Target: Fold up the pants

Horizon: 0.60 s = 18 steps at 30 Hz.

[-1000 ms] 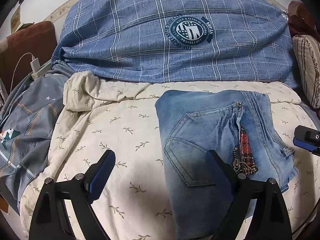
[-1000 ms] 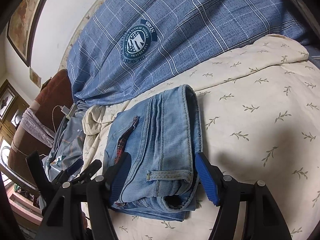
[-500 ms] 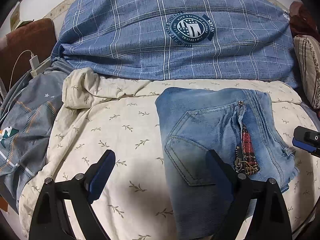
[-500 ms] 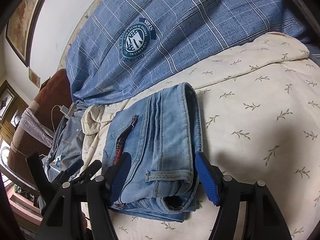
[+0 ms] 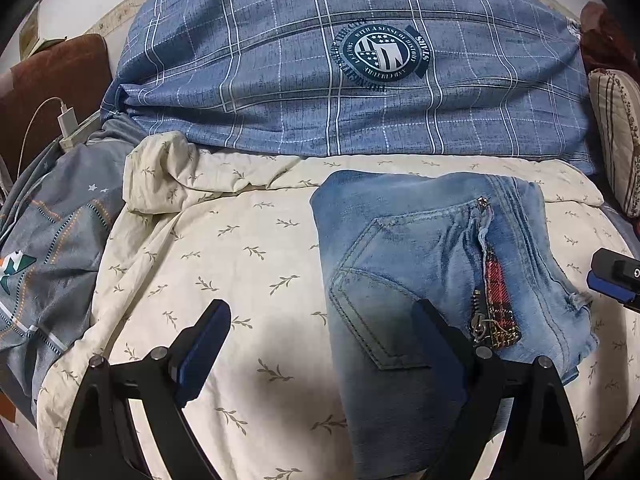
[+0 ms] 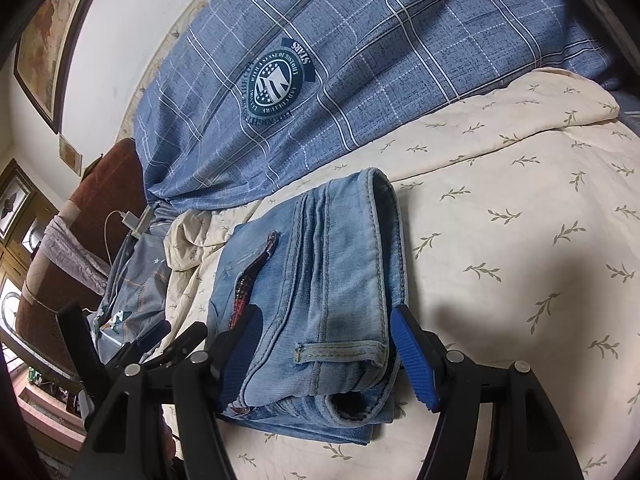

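Note:
The blue jeans lie folded into a compact bundle on the cream leaf-print sheet, back pocket and a red plaid zipper patch facing up. My left gripper hovers open over the bundle's near left edge, its right finger above the denim and its left finger above the sheet, holding nothing. My right gripper stands open astride the waistband end of the jeans, a blue pad on each side of the fold. I cannot see the pads squeezing the cloth. One right gripper finger shows at the far right edge.
A large blue plaid duvet with a round badge is heaped along the back of the bed. A grey patterned cover and a white charger lie at the left. A striped pillow sits at the right.

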Each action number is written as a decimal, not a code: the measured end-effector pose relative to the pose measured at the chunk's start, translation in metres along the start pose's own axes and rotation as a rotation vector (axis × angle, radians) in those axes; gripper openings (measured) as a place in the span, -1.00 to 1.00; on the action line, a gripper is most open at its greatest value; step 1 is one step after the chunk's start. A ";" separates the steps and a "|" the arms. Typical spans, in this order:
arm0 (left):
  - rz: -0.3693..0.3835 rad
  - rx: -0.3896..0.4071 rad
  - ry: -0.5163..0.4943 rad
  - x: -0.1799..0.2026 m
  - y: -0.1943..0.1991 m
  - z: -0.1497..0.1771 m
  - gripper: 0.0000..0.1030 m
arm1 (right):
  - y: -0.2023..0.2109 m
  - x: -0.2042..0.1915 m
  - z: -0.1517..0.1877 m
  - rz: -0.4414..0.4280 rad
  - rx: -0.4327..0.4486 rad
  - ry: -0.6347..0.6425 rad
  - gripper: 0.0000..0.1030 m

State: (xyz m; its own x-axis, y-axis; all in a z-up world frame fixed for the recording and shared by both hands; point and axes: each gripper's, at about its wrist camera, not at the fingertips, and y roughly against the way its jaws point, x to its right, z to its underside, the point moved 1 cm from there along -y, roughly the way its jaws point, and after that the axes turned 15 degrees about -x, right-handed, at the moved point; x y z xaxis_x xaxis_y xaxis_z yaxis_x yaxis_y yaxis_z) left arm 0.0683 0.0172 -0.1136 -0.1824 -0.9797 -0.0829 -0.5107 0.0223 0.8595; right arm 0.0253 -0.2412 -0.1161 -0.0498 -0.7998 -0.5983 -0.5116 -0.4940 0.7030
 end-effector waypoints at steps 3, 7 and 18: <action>0.001 -0.002 -0.001 0.001 0.000 0.000 0.78 | 0.001 -0.001 0.000 0.001 0.001 0.003 0.36; 0.001 -0.003 -0.001 0.000 0.000 0.000 0.78 | 0.001 -0.001 0.000 0.000 0.002 0.005 0.36; 0.004 -0.010 0.002 0.000 -0.002 0.001 0.78 | -0.001 -0.002 0.000 0.003 -0.005 0.008 0.36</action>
State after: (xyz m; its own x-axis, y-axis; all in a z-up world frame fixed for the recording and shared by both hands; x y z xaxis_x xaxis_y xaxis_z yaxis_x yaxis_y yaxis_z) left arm 0.0686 0.0170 -0.1154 -0.1826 -0.9801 -0.0784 -0.5017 0.0244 0.8647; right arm 0.0263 -0.2391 -0.1155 -0.0445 -0.8041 -0.5928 -0.5068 -0.4931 0.7070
